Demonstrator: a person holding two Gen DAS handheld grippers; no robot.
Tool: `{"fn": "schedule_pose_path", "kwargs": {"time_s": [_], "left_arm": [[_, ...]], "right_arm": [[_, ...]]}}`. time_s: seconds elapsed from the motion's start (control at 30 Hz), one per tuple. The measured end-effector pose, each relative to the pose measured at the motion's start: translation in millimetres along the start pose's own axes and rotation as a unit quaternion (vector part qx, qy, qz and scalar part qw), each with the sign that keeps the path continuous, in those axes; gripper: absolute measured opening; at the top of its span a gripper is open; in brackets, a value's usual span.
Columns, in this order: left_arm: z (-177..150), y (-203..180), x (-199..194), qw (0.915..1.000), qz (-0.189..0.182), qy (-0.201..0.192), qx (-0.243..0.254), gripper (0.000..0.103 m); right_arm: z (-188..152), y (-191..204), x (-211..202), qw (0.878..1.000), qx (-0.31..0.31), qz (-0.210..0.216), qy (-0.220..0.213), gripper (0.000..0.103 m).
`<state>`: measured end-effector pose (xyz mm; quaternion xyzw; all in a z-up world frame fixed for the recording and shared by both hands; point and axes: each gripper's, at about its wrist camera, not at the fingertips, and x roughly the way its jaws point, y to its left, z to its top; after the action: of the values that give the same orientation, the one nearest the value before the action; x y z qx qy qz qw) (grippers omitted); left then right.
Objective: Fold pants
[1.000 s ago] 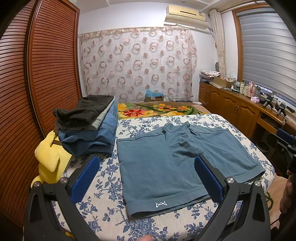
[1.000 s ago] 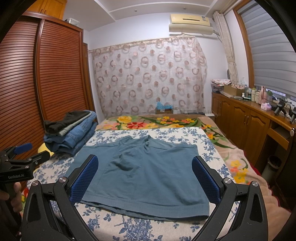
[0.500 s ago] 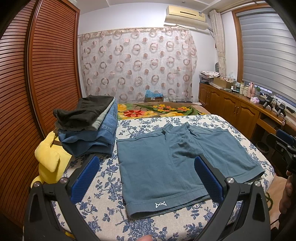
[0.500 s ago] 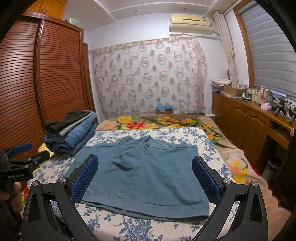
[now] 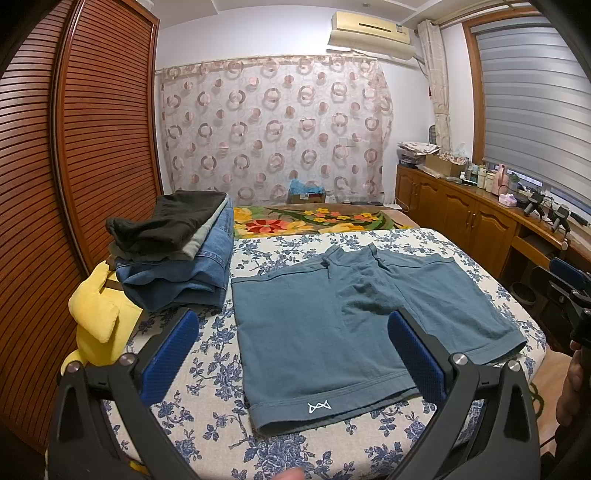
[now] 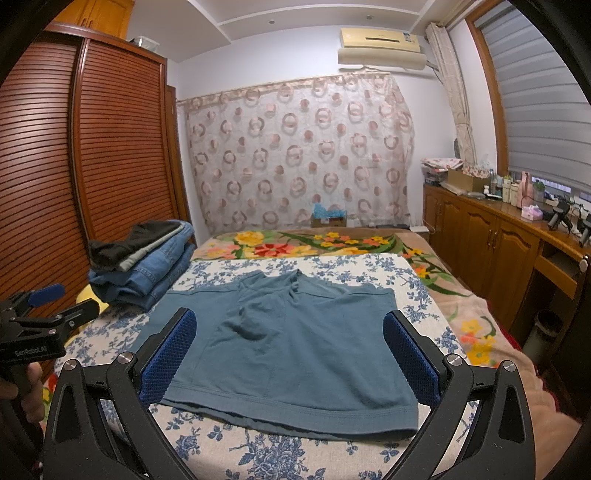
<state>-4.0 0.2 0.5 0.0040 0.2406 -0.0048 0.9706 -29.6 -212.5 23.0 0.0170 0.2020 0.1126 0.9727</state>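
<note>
Shorts flat on bed; both grippers hover above, jaws wide.

Dim, even indoor light – sharp centre (edges fisheye-bent, dark-vignetted).

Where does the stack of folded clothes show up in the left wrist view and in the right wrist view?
Left wrist: stack of folded clothes at left of centre, left of the blue shorts.
Right wrist: stack at left, beyond the shorts' far-left corner.
Shared landmark: air conditioner, top right.
</note>
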Motion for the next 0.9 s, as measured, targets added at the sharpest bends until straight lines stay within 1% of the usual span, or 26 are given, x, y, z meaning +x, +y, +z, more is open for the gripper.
{"fn": "schedule_pose_path", "kwargs": {"time_s": [0.47,0.53,0.9], "left_arm": [[-0.3,-0.1,0.2,1.0000,-0.001,0.000,-0.001,0.103],[-1.2,1.4,3.0,0.9999,-0.006,0.009,-0.004,0.103],[-15.0,1.8,25.5,0.9986,0.002,0.052,-0.004,0.103]], "right_arm": [[-0.8,0.1,1.2,1.000,-0.001,0.000,0.000,0.103],[-4.7,-4.4,4.9,1.000,-0.001,0.000,0.003,0.103],[-18.0,-19.7,13.6,0.999,-0.003,-0.001,0.040,0.103]]}}
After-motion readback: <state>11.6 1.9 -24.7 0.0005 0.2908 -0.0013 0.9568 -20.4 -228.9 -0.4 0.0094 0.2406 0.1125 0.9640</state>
